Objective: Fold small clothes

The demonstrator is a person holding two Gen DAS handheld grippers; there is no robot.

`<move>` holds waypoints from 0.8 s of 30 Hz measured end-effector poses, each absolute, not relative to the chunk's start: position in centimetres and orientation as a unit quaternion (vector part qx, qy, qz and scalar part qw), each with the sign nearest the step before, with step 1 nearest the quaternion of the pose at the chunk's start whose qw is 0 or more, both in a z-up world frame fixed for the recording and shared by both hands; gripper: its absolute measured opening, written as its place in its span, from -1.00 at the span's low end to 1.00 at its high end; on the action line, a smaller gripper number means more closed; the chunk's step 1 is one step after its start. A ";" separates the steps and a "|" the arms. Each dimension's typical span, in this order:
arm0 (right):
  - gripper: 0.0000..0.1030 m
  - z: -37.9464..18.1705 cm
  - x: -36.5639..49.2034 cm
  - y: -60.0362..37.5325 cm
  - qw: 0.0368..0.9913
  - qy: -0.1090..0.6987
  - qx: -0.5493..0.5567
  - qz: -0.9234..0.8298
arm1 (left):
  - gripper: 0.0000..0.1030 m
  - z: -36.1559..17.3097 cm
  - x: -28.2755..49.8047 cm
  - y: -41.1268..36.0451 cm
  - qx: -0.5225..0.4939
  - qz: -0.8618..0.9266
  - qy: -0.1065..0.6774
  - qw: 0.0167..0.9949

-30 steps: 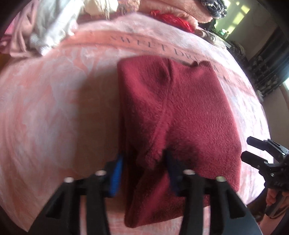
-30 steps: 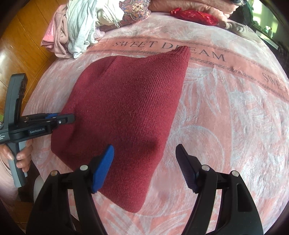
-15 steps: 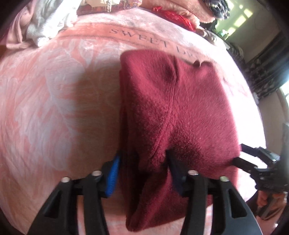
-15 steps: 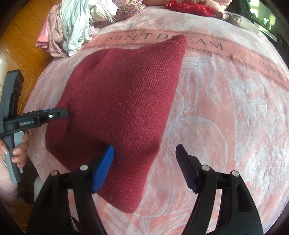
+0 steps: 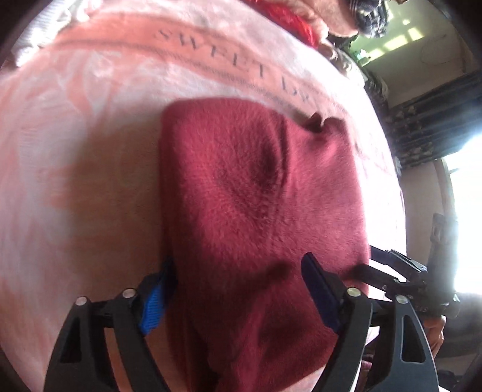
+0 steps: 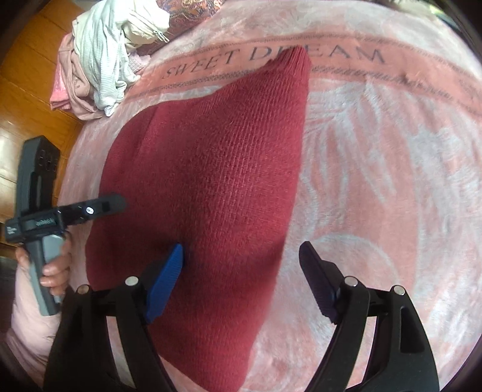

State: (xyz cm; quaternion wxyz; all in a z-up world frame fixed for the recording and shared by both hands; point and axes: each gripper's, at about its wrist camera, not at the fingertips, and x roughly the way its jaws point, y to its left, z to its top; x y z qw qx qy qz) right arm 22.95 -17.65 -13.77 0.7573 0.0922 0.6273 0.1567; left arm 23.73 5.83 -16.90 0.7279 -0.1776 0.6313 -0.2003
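A dark red knit sweater point(image 5: 241, 196) lies folded on the pink blanket point(image 5: 90, 150). My left gripper point(image 5: 236, 262) hangs over its near left part and its jaws are opening. The cloth lies loose between them, with the blue left pad point(image 5: 153, 304) at the sweater's left edge. In the right wrist view the sweater point(image 6: 211, 165) tapers to a ribbed hem at the far end. My right gripper point(image 6: 241, 248) straddles the sweater's near right edge with its jaws opening, and neither pad presses the cloth. Each gripper shows in the other's view: the right gripper point(image 5: 373, 268) and the left gripper point(image 6: 102, 208).
The blanket point(image 6: 376, 150) bears the words "SWEET DREAM". A pile of pale clothes point(image 6: 102, 60) sits at the far left corner, above a wooden floor point(image 6: 27, 75). A red garment point(image 5: 289, 21) lies at the far edge. A person's hand point(image 6: 57, 265) grips the left handle.
My left jaws have spread wide and let go of the sweater fold they pinched. Both grippers have come down closer to the sweater. The right jaws have widened a little.
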 end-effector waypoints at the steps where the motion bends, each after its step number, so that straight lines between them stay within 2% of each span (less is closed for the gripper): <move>1: 0.55 -14.3 23.2 -17.6 0.752 0.632 0.099 0.160 | 0.74 -17.5 23.9 5.6 -0.176 -0.208 0.634 0.724; 2: 0.61 -14.8 23.4 -17.6 0.749 0.635 0.102 0.160 | 0.84 -17.7 23.8 5.5 -0.174 -0.218 0.632 0.723; 4: 0.63 -15.5 23.6 -17.5 0.743 0.639 0.113 0.166 | 0.90 -17.8 23.6 4.9 -0.157 -0.238 0.628 0.724; 7: 0.64 -16.3 23.7 -17.5 0.732 0.643 0.136 0.180 | 0.92 -17.9 23.2 4.3 -0.137 -0.259 0.623 0.726; 9: 0.49 -16.4 23.7 -17.5 0.730 0.642 0.142 0.188 | 0.90 -17.9 22.8 4.1 -0.141 -0.272 0.618 0.724; 10: 0.38 -16.4 23.8 -17.5 0.727 0.642 0.147 0.192 | 0.78 -17.8 22.7 4.0 -0.141 -0.273 0.617 0.725; 11: 0.24 -16.2 23.7 -17.6 0.728 0.641 0.148 0.193 | 0.50 -17.8 22.6 3.9 -0.137 -0.267 0.616 0.728; 12: 0.16 -16.0 23.6 -17.8 0.728 0.639 0.150 0.197 | 0.36 -17.8 22.4 3.8 -0.132 -0.260 0.614 0.734; 14: -0.07 -15.5 23.4 -18.1 0.729 0.635 0.158 0.201 | -0.05 -17.6 22.1 4.2 -0.150 -0.267 0.605 0.735; 16: -0.15 -14.8 23.2 -18.2 0.733 0.628 0.159 0.208 | -0.24 -17.5 22.0 5.0 -0.181 -0.269 0.601 0.730; 19: -0.21 -13.7 22.5 -18.4 0.739 0.619 0.155 0.217 | -0.34 -16.5 21.6 4.9 -0.188 -0.269 0.589 0.738; 24: -0.22 -10.6 21.2 -21.3 0.752 0.599 0.160 0.223 | -0.37 -13.2 20.9 2.2 -0.191 -0.292 0.564 0.748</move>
